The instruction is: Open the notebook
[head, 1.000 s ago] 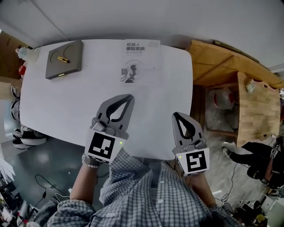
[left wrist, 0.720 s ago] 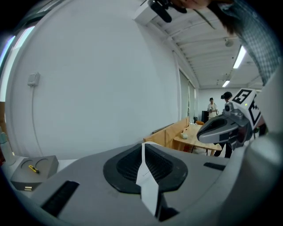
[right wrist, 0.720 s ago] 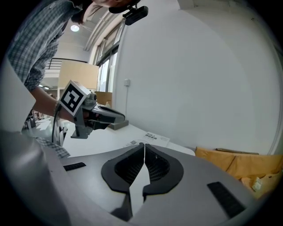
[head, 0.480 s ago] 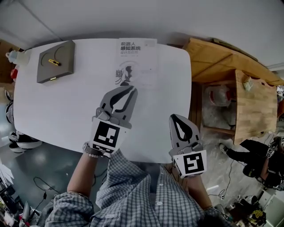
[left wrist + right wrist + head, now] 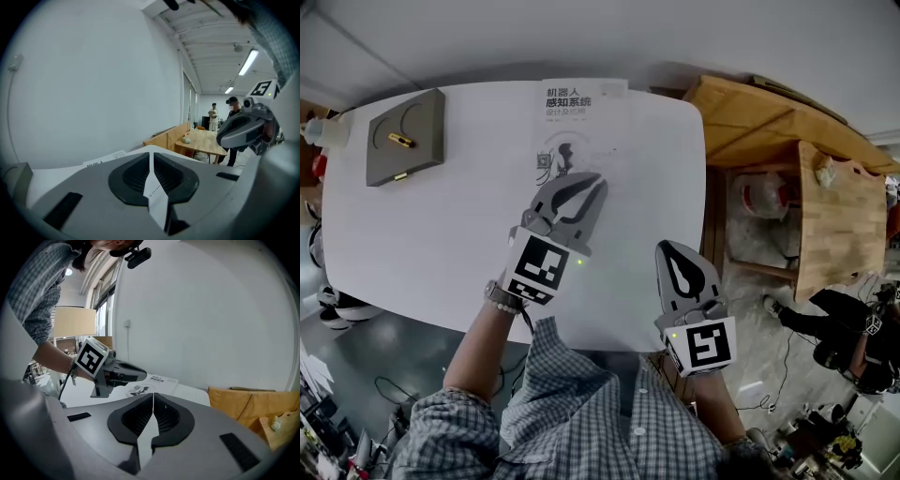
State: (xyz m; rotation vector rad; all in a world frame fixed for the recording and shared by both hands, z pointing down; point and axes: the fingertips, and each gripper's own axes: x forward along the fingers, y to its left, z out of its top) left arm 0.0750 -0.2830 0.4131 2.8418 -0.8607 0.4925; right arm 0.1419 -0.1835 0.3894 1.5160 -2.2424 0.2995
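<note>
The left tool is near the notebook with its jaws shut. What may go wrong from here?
1. The left tool hangs with shut jaws over the flat notebook; it may push the cover instead of catching it.
2. The notebook lies at the far edge of the table, so a push might slide it off.
3. The right tool is apart from it and does not hold it down.

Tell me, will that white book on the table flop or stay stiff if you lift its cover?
The notebook lies flat and looks thin, so its cover would probably bend rather than stay stiff. It seems light, and on the smooth white table it may slide when pushed.
</note>
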